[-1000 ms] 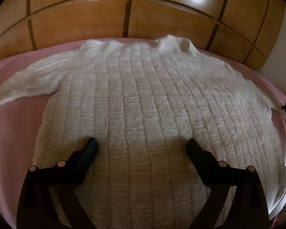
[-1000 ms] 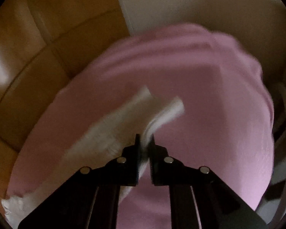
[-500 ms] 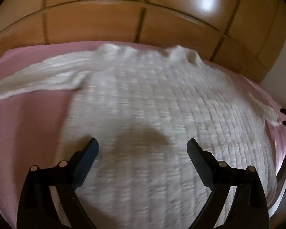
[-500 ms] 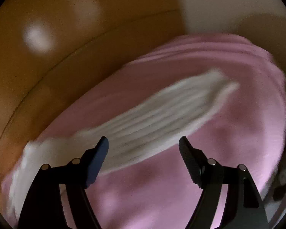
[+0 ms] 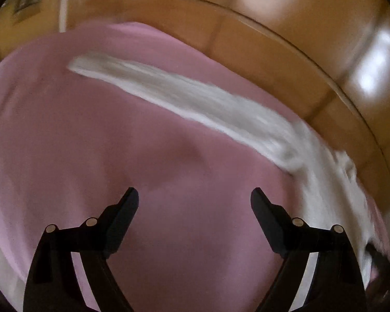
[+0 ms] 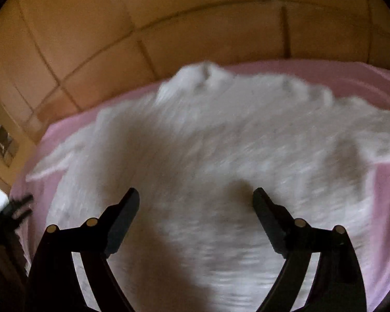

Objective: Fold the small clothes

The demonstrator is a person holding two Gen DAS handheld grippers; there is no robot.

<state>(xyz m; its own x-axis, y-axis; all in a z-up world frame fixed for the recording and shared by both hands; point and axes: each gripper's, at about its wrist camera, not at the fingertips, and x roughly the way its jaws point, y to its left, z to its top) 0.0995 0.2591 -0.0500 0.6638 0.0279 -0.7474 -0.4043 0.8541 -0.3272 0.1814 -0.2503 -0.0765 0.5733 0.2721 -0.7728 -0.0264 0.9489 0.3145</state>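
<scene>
Ahead of the left gripper [image 5: 194, 195], in its wrist view, lies bare pink sheet [image 5: 91, 143], and the two black fingers [image 5: 127, 208] stand wide apart with nothing between them. Beyond the fingertips and up to their right, one sleeve [image 5: 195, 98] of the white knitted sweater [image 5: 325, 182] stretches flat across the sheet, its cuff end far to the upper left and its shoulder end joining the body of the garment at the right edge. None of the knit touches the fingers. Past the sheet rises a wooden panelled headboard [image 5: 286, 41], blurred by motion.

Below and ahead of the right gripper [image 6: 196, 195], in its wrist view, the sweater's body [image 6: 221, 143] fills most of the frame, spread flat on the pink sheet [image 6: 364, 75] with its collar [image 6: 205, 74] at the far side, close to the headboard [image 6: 169, 26]. This gripper's fingers [image 6: 267, 213] are also spread wide and hold nothing; both tips sit over the knit, whether touching or just above I cannot tell. A sleeve [image 6: 52, 163] trails off to the left, and the picture is smeared.
</scene>
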